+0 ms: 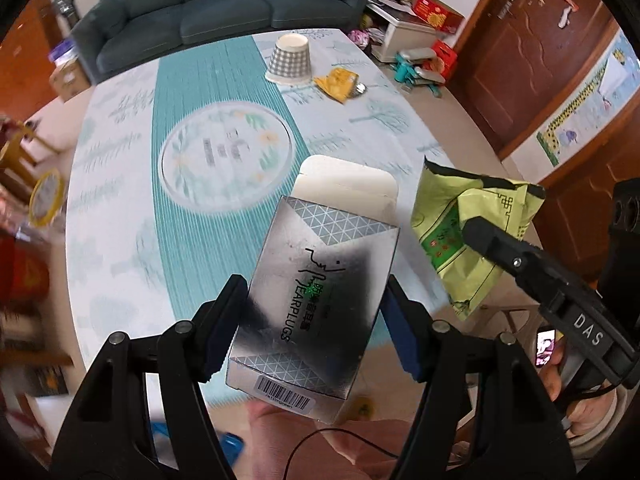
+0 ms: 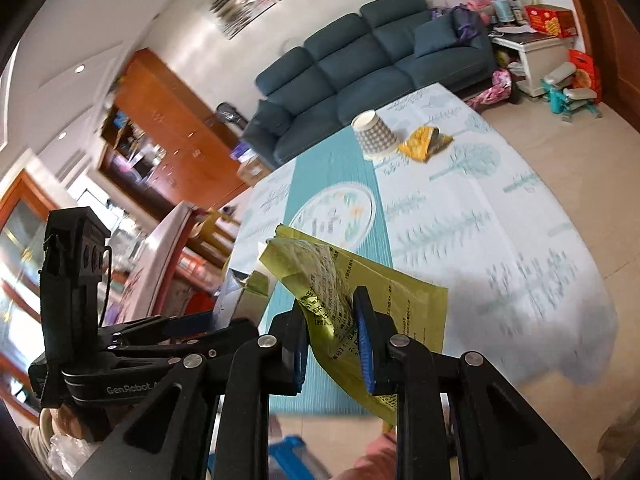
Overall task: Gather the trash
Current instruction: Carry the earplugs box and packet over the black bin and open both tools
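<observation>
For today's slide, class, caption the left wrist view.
Left gripper clamps a silver earplugs box above the table; paper cup awaits collection.

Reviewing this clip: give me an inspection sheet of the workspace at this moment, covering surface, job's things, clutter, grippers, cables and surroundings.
Surface: table with pale tree-print cloth, teal runner and a round floral mat.
Job's things: silver earplugs box, flap open, held in the left gripper; yellow-green wrapper held in the right gripper; upturned checked paper cup and yellow snack wrapper lie at the far end.
Clutter: nothing seen beyond these.
Grippers: both shut on their items, raised above the near edge.
Cables: thin black cable below the box.
Surroundings: dark teal sofa, wooden door, wooden cabinets.
</observation>
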Motion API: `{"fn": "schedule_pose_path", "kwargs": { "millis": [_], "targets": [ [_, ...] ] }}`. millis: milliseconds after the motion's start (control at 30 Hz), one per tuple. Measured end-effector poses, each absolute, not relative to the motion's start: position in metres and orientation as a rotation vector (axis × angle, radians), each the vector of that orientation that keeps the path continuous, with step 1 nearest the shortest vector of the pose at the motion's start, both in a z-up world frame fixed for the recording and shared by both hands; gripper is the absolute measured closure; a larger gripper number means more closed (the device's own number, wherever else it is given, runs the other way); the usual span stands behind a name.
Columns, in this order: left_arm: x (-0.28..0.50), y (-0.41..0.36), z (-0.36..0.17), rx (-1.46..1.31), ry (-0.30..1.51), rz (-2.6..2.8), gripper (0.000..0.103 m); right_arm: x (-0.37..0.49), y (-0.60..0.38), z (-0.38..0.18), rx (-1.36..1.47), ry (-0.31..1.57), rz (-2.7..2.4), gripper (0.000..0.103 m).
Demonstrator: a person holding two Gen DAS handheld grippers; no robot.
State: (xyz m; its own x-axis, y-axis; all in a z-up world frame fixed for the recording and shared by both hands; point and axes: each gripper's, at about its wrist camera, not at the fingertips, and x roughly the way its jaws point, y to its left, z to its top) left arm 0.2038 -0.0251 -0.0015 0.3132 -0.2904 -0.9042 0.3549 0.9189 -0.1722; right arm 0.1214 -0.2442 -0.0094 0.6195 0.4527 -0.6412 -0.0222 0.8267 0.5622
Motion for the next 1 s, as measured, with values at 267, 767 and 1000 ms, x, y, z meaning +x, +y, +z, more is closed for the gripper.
{"fn": "schedule_pose_path", "kwargs": {
  "millis": [267,767,1000],
  "targets": [
    [0.094,-0.048,-0.008,0.014,1.240,-0.350,0.038,0.034,-0.270,-0.023,0.581,0.925,0.349,0.083],
    [0.038,-0.062,-0.078,0.042,1.354,-0.340,0.038,-0.008,-0.269,-0.124,0.724,1.039,0.293,0.082],
    [0.028,-0.054,-0.151,0.013,1.410,-0.351,0.038,-0.023,-0.265,-0.211,0.811,1.070,0.211,0.082]
  ]
}}
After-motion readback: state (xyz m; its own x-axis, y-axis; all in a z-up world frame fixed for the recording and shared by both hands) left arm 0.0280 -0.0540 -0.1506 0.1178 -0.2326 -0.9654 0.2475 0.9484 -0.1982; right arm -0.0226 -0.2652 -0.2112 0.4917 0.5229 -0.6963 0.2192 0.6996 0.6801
